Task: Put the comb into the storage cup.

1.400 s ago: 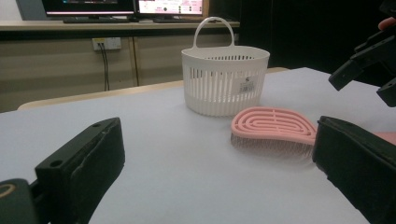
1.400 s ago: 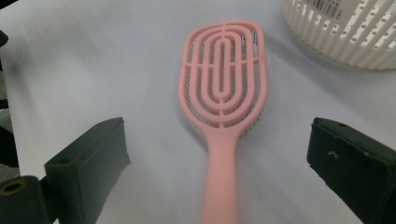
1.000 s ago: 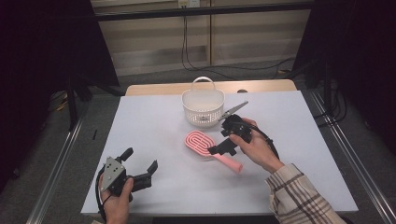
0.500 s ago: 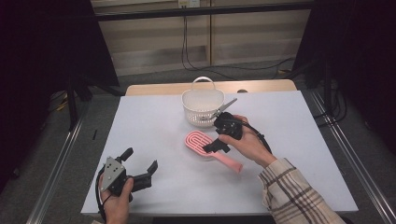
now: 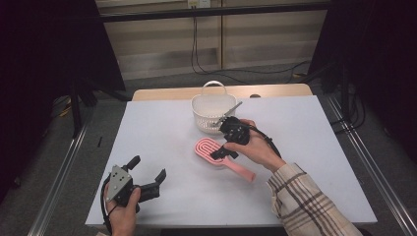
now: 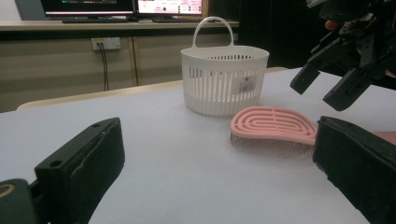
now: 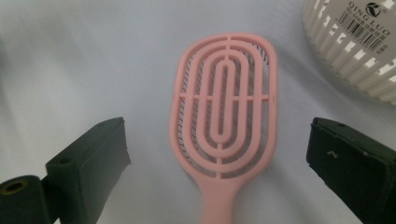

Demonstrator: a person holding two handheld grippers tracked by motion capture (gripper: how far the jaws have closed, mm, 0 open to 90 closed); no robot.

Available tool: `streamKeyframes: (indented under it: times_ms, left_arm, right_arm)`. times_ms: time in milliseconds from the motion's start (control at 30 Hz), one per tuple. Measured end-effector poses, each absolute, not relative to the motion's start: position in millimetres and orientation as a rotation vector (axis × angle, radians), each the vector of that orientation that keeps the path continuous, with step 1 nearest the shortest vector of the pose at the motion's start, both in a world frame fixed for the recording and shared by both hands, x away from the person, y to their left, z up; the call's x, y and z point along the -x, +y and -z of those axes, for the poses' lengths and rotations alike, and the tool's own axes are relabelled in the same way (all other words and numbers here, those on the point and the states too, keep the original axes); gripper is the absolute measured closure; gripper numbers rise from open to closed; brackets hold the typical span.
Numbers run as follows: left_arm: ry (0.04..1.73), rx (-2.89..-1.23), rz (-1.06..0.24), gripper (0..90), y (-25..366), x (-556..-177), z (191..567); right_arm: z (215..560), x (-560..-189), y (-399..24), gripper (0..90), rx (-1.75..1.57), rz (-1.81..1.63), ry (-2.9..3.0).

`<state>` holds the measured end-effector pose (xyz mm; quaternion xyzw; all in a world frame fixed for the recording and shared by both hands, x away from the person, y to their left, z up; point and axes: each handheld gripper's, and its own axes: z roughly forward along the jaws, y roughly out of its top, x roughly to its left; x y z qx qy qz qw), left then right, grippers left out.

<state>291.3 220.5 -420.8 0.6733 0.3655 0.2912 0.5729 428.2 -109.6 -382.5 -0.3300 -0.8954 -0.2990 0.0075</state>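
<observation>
A pink hairbrush [image 5: 219,157] lies bristles down on the white table [image 5: 162,132], its handle pointing to the near right. My right gripper [image 5: 223,151] hangs open just above the brush's head; in the right gripper view the brush [image 7: 225,116] lies between the two spread jaws, untouched. A white slotted basket [image 5: 212,110] with a handle stands upright just behind the brush. My left gripper [image 5: 147,179] is open near the table's front left, with nothing between its fingers. From the left gripper view the brush [image 6: 273,128], the basket [image 6: 224,79] and the other gripper [image 6: 343,70] are ahead.
The table's front edge runs right by my left hand [image 5: 123,216]. A wooden strip [image 5: 275,91] lines the table's far edge, and cables [image 5: 206,59] hang down behind it. Metal rails [image 5: 59,182] flank the table on both sides.
My right gripper has shifted left and down, from beside the basket to over the brush's head. The left gripper has stayed put.
</observation>
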Motion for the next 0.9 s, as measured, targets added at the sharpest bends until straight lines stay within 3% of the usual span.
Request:
streamKeyframes:
  times_ms: [900]
  left_arm:
    - [0.855, -1.582, -0.683, 2.3, 221.0, -291.6, 420.8]
  right_arm:
    - [397.8, -443.6, -85.4, 5.9, 1.026, 0.75, -2.846]
